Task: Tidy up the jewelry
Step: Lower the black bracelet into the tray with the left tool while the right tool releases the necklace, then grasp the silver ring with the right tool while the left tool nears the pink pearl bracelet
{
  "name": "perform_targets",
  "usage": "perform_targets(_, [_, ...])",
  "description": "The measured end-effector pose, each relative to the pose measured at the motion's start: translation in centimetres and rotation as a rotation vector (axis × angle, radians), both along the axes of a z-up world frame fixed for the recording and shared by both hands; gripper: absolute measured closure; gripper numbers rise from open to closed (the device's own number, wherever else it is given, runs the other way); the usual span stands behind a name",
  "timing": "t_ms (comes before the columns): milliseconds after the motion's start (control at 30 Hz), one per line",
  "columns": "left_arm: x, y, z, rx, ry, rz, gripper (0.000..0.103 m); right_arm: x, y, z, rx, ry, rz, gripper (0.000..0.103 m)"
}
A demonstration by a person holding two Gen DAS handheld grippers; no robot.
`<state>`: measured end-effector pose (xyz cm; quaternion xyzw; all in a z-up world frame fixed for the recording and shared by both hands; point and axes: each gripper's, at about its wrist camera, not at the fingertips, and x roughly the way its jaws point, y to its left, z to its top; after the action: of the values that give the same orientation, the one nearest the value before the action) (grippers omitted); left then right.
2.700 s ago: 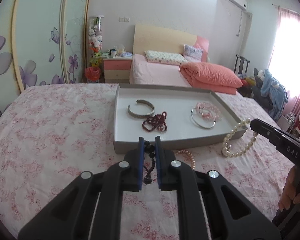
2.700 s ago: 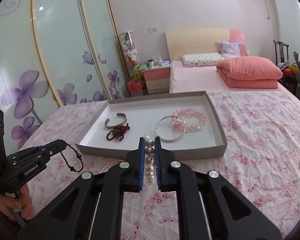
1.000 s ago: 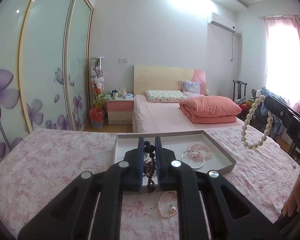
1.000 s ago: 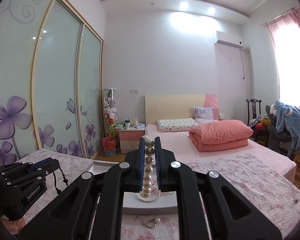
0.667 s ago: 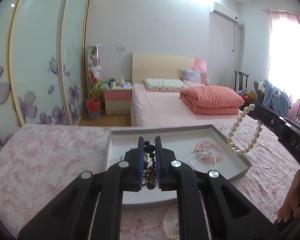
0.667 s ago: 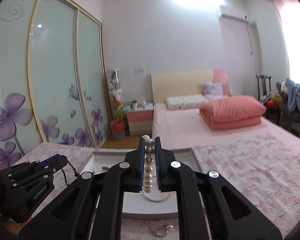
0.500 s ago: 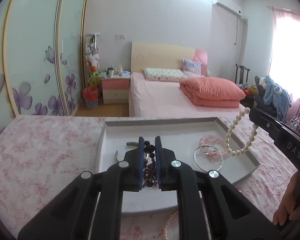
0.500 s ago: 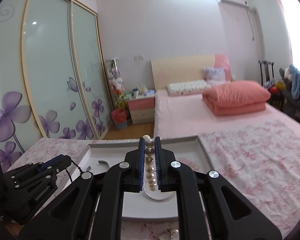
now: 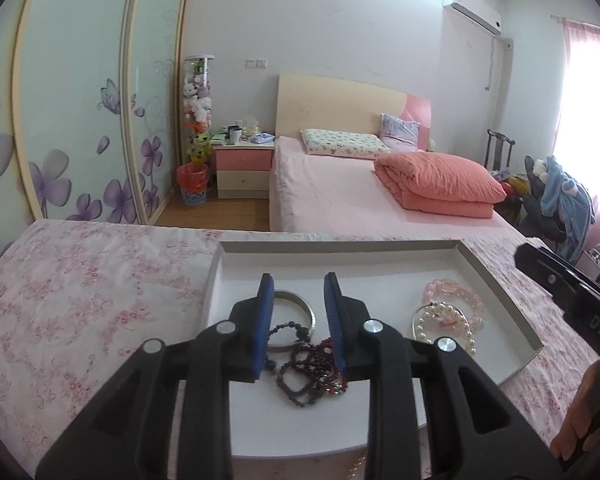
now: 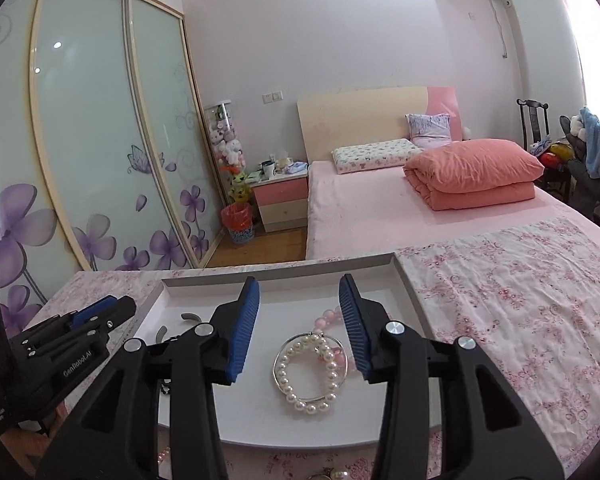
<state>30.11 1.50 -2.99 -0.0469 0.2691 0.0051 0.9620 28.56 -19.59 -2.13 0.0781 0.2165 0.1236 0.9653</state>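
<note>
A shallow white tray (image 9: pixel 496 280) lies on the floral-covered table (image 9: pixel 80 300). My left gripper (image 9: pixel 299 286) is open above the tray. Under it lie a black bead bracelet (image 9: pixel 288 326), a dark red bead bracelet (image 9: pixel 316 368) and a silver bangle (image 9: pixel 300 300). My right gripper (image 10: pixel 299 288) is open above the tray (image 10: pixel 404 276). Under it a white pearl bracelet (image 10: pixel 308 372) lies on a thin silver ring bangle (image 10: pixel 342 346) next to a pink bead bracelet (image 10: pixel 328 316). The pearl bracelet also shows in the left wrist view (image 9: pixel 444 320).
A pink pearl strand (image 10: pixel 165 456) and a small pearl ring (image 10: pixel 338 474) lie on the cloth in front of the tray. Beyond the table stand a bed (image 10: pixel 380 208), a nightstand (image 10: pixel 280 196) and sliding wardrobe doors (image 10: pixel 100 140).
Both grippers came down over the tray and opened. The black bead bracelet left my left gripper and the pearl bracelet left my right one; both now lie in the tray.
</note>
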Motion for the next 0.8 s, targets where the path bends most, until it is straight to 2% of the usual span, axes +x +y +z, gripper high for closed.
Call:
perform_targets(300, [-3.3, 0.7, 1.1, 0.001, -0.008, 0.021, 0.072, -2.1, -0.6, 0.6, -0.010, -0.006, -0.001, 0.060])
perform_targets(467, [-5.8, 1.6, 1.1, -0.005, 0.005, 0.019, 0.066, -3.8, -1.6, 0.1, -0.038, 0.028, 0.004, 0.060])
perform_targets(633, [-8.8, 2.4, 0.1, 0.002, 0.036, 0.016, 0.052, -4.8, -2.4, -2.2, -0.089, 0.148, 0.036, 0.060])
perform_targets(800, [-10.4, 3.1, -1.3, 0.019, 0.072, 0.020, 0.045, -4.8, -2.1, -5.0, -0.179, 0.266, 0.059, 0.071])
